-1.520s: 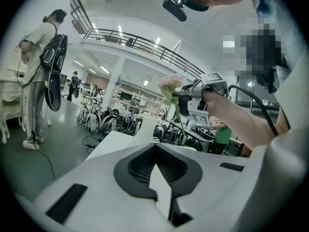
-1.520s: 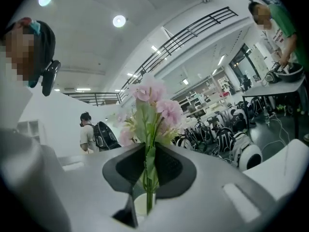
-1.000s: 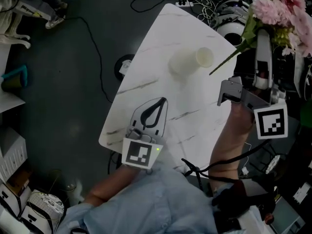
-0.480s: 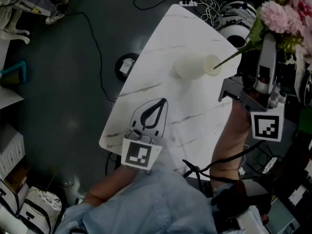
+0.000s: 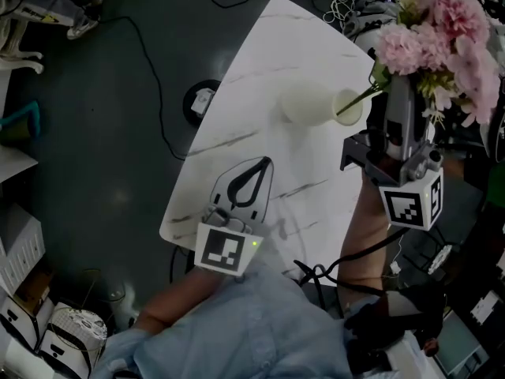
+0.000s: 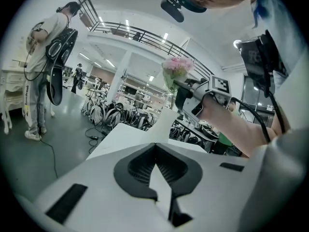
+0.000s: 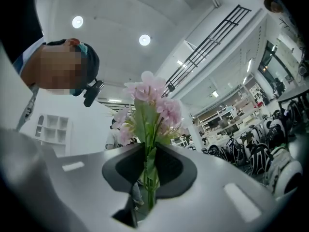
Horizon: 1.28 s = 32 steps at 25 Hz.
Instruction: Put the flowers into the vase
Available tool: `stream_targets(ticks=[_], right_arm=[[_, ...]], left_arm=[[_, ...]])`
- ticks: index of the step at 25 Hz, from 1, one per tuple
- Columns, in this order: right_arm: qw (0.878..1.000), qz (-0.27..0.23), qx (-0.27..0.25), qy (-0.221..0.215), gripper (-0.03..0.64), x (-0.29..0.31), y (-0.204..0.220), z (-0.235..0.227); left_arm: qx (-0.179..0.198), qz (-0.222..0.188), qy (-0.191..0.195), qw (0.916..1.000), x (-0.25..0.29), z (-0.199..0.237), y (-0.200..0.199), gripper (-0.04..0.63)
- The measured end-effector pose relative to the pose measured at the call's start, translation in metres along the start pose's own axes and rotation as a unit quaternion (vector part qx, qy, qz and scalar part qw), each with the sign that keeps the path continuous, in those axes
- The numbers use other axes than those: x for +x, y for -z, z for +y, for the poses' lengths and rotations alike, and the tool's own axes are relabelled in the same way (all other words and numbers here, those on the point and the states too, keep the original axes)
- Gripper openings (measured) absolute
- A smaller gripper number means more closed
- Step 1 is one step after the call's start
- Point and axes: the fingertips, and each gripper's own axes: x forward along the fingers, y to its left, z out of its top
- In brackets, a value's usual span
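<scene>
While the flowers point(image 5: 438, 30) are pinched by their green stems between the right gripper's point(image 5: 399, 85) fingers, one stem's end is held at the mouth of the vase point(image 5: 312, 105) on the table point(image 5: 260, 77). The left gripper point(image 5: 260, 166) is held over the table, fingers pressed together on nothing.

I read pink flowers point(image 5: 442, 30) on green stems, a cream vase point(image 5: 316, 105), and a white worktop point(image 5: 268, 69) veined grey like marble. The left tongs point(image 5: 264, 164) and right tongs point(image 5: 398, 93) are pale grey with black pads, each carrying black-and-white square markers point(image 5: 227, 249). The floor point(image 5: 95, 133) is dark grey and the person's shirt point(image 5: 260, 330) is light blue.
</scene>
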Motion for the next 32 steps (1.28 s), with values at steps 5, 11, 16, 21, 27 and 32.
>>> stream_targets(ticks=[5,11,16,21,27,32], right_arm=[[1.0,0.018,-0.013,0.001,0.054,-0.011,0.016,0.004],[0.998,0.051,-0.049,-0.001,0.073,-0.025,0.035,0.012],[0.994,0.08,-0.076,0.0,0.086,-0.033,0.053,0.014],[0.987,0.115,-0.109,0.004,0.109,-0.043,0.072,0.02],[0.977,0.165,-0.129,0.022,0.154,-0.055,0.096,0.023],[0.968,0.199,-0.147,0.031,0.227,-0.058,0.108,0.029]], left_arm=[[0.002,0.0,0.004,1.0,-0.001,-0.001,0.0,0.005],[0.005,0.002,0.005,1.0,-0.006,-0.002,0.0,0.005],[0.006,0.002,0.005,1.0,-0.003,0.002,-0.001,0.005],[0.009,0.001,0.007,0.9999,-0.003,0.003,-0.003,0.005],[0.013,-0.004,0.009,0.9999,-0.006,0.005,-0.005,0.005],[0.018,-0.005,0.017,0.9997,-0.01,0.001,-0.006,0.005]])
